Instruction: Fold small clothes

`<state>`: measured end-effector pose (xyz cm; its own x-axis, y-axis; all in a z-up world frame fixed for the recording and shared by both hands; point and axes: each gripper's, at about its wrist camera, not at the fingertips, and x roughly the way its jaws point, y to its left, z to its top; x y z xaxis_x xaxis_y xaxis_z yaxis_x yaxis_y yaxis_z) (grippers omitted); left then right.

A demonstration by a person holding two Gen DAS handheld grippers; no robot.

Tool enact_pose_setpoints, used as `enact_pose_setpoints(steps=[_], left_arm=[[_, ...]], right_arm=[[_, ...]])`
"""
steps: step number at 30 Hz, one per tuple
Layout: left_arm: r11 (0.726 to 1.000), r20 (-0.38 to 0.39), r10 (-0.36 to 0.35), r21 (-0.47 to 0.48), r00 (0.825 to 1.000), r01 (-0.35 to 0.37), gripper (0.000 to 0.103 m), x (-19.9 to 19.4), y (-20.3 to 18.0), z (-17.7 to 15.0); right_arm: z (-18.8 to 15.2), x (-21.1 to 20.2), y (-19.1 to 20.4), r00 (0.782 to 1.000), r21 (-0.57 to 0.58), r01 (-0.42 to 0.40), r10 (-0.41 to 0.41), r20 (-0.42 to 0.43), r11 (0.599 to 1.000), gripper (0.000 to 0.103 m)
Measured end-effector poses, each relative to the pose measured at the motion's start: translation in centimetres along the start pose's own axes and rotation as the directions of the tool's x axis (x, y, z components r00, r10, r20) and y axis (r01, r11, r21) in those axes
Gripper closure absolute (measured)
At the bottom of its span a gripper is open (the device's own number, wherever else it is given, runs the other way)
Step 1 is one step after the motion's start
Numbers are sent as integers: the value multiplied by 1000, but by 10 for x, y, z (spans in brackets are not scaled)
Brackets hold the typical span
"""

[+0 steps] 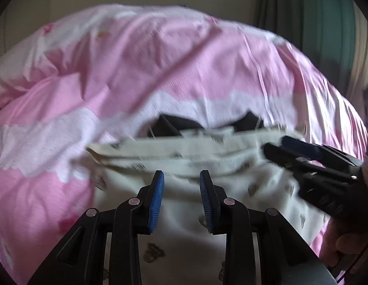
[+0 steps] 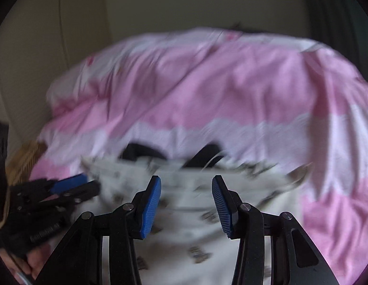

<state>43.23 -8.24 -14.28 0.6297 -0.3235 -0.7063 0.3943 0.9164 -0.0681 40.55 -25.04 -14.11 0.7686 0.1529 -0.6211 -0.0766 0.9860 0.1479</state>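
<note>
A white garment (image 1: 243,166) printed with small brown motifs lies folded over on a pink and white bedspread (image 1: 160,66). My left gripper (image 1: 181,173) hovers over the garment's near part, open, with nothing between its blue pads. My right gripper (image 1: 274,144) reaches in from the right above the garment's edge. In the right wrist view the same garment (image 2: 274,209) lies under my right gripper (image 2: 186,178), which is open and empty. There my left gripper (image 2: 89,182) comes in from the left, its jaws slightly apart. Both views are blurred.
A black piece of clothing (image 1: 174,125) (image 2: 138,152) peeks out just beyond the white garment. A tan woven object (image 2: 24,159) sits at the bed's left edge. A dark curtain (image 1: 314,11) hangs behind the bed. A person's hand (image 1: 345,249) holds the right gripper.
</note>
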Motion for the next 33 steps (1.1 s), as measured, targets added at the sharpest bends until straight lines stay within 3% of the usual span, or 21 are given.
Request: enact_pose_setpoints(steps=[5, 12, 19, 24, 27, 33], left_arm=[[1000, -86, 4, -13, 996, -5, 73, 21, 11, -13], [997, -78, 56, -44, 995, -60, 73, 40, 31, 10], [987, -52, 121, -100, 991, -126, 73, 60, 63, 50], [984, -13, 141, -108, 990, -142, 73, 54, 74, 62], [985, -4, 129, -117, 992, -128, 73, 49, 76, 60], [992, 7, 89, -88, 996, -88, 73, 32, 61, 43]], right_arm=[[-20, 25, 3, 994, 4, 6, -6, -111, 1000, 58], [-3, 52, -5, 983, 0, 97, -96, -158, 995, 58], [36, 68, -21, 989, 7, 105, -103, -108, 994, 58], [52, 61, -30, 996, 25, 54, -52, -69, 998, 58], [54, 52, -46, 998, 126, -19, 25, -51, 992, 58], [40, 23, -52, 999, 100, 50, -48, -17, 994, 58]])
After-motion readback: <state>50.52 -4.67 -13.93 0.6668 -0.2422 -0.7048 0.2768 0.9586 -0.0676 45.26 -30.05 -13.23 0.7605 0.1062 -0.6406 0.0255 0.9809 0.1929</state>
